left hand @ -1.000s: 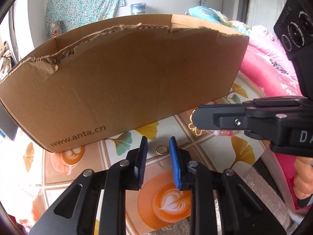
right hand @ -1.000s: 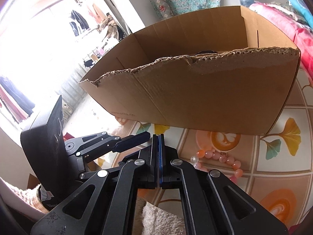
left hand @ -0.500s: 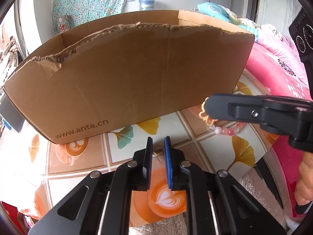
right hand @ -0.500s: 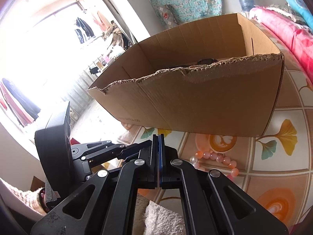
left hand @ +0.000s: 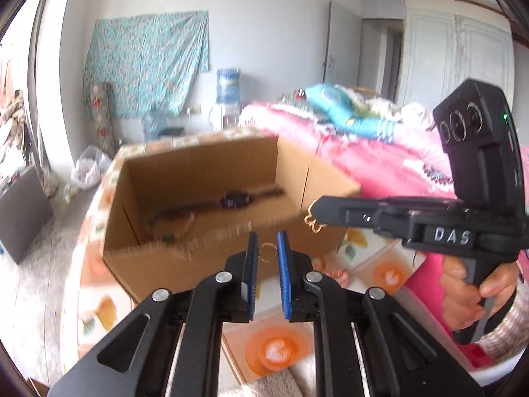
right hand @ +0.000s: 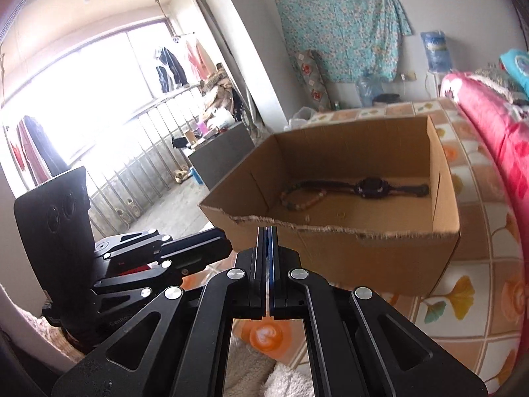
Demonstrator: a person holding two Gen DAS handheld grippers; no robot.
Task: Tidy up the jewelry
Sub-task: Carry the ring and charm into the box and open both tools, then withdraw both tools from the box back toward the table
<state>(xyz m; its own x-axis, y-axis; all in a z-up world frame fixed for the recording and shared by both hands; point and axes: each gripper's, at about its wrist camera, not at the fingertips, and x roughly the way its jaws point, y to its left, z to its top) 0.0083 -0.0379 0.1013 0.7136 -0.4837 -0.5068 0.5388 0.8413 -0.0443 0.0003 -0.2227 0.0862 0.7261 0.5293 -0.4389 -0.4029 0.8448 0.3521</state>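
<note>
The left hand-held gripper (left hand: 267, 252) pinches a small gold ring (left hand: 267, 252) between narrow blue pads; the right hand-held gripper (right hand: 268, 238) is clamped tight, a gold chain (left hand: 312, 223) dangling, mostly hidden. Beyond, a blurred cardboard box (right hand: 380, 258) holds a watch (right hand: 372, 187) and beaded bracelet (right hand: 302, 198)

Small gold ring (left hand: 267, 252) pinched upright btwn blue pads, above torn near edge of open cardboard box (left hand: 185, 258).

A lived-in bedroom in a home: a bed heaped with a pink flowered quilt (left hand: 380, 152) sits beside white panelled wardrobe doors (left hand: 456, 63). A turquoise floral cloth (right hand: 344, 20) hangs on the wall near a blue water-dispenser bottle (left hand: 228, 84), and clothes (right hand: 175, 66) dry on a sunlit enclosed balcony.
</note>
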